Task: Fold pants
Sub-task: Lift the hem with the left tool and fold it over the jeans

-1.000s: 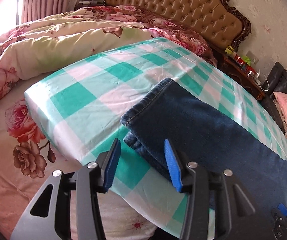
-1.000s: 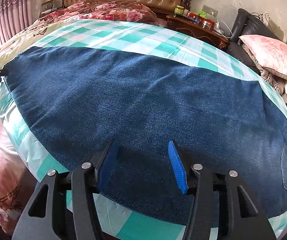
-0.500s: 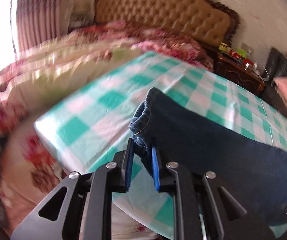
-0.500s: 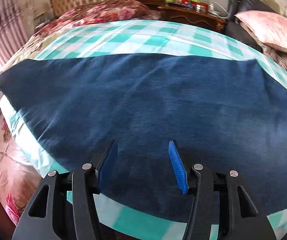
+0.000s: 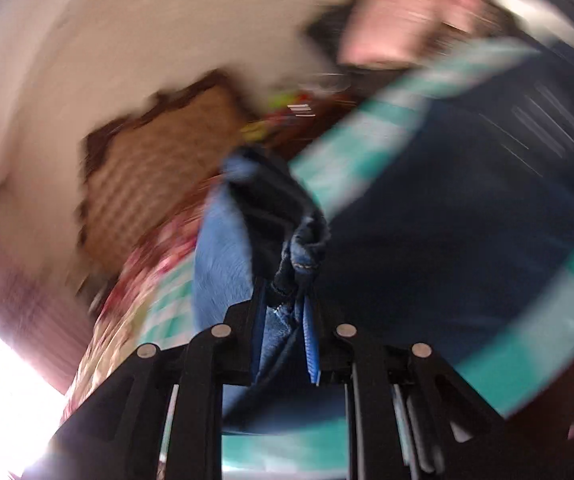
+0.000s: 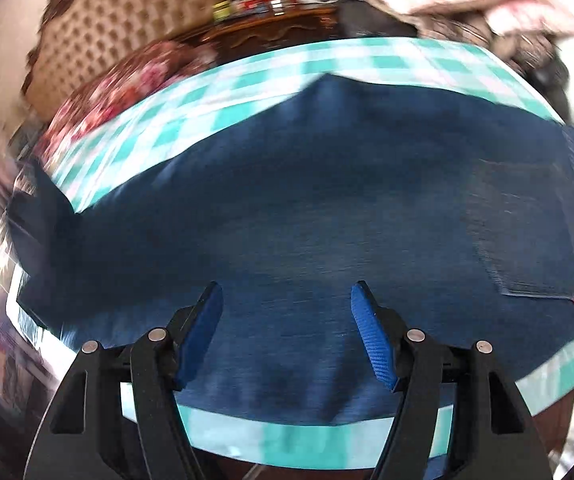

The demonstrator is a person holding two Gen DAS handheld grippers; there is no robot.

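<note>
Checked sheet [image 6: 247, 80] under pants [image 6: 307, 208], tufted headboard [image 6: 119, 12] behind

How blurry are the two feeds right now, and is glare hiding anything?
Left wrist view: heavy motion smear over the background; only the left gripper and the pinched jeans hem are fairly sharp; white glare fills the lower left corner. Right wrist view: milder blur, the jeans and open right gripper readable, glare at the left edge.

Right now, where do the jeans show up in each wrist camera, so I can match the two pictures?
Left wrist: jeans fill the right half, hem pinched in the left gripper.
Right wrist: jeans span the middle, beyond the open right gripper.
Shared landmark: tufted headboard.
</note>
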